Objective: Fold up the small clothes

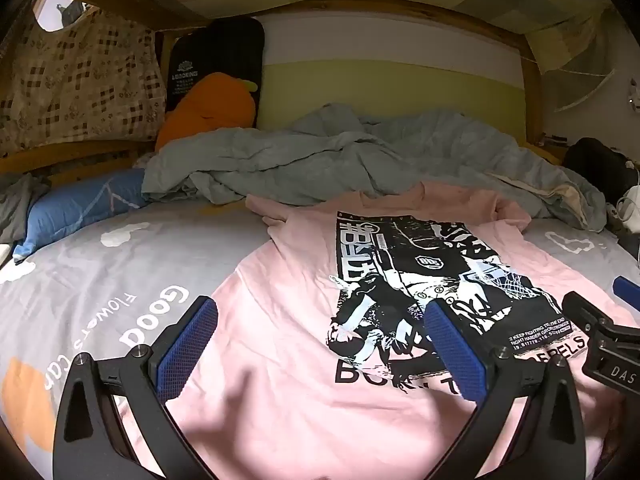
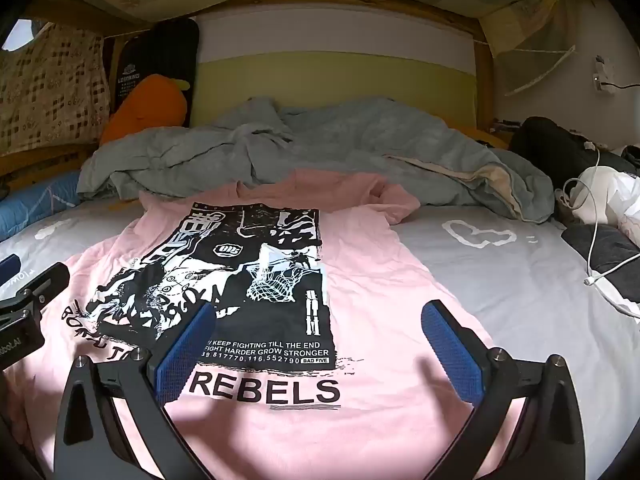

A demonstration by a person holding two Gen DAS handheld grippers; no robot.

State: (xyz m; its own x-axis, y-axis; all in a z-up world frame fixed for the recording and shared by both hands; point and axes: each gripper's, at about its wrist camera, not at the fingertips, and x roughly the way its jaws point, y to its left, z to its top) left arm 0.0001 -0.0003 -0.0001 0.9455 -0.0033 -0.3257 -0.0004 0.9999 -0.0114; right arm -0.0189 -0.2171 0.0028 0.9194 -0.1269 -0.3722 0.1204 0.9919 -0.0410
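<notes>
A pink T-shirt [image 1: 288, 280] with a black and white basketball print lies spread flat on the bed, collar toward the far side. It also shows in the right wrist view [image 2: 368, 280]. My left gripper [image 1: 320, 344] is open and empty, hovering over the shirt's lower left part. My right gripper [image 2: 316, 348] is open and empty, hovering over the shirt's lower right part near the word REBELS. The right gripper's body shows at the right edge of the left wrist view [image 1: 600, 332]. The left gripper's body shows at the left edge of the right wrist view [image 2: 28, 300].
A grey printed bedsheet [image 1: 100, 280] covers the mattress. A crumpled grey duvet [image 1: 320, 160] lies behind the shirt. A blue pillow [image 1: 80, 208] and orange plush [image 1: 208, 108] sit far left. A white cable [image 2: 600, 268] and dark clothes [image 2: 608, 252] lie at the right.
</notes>
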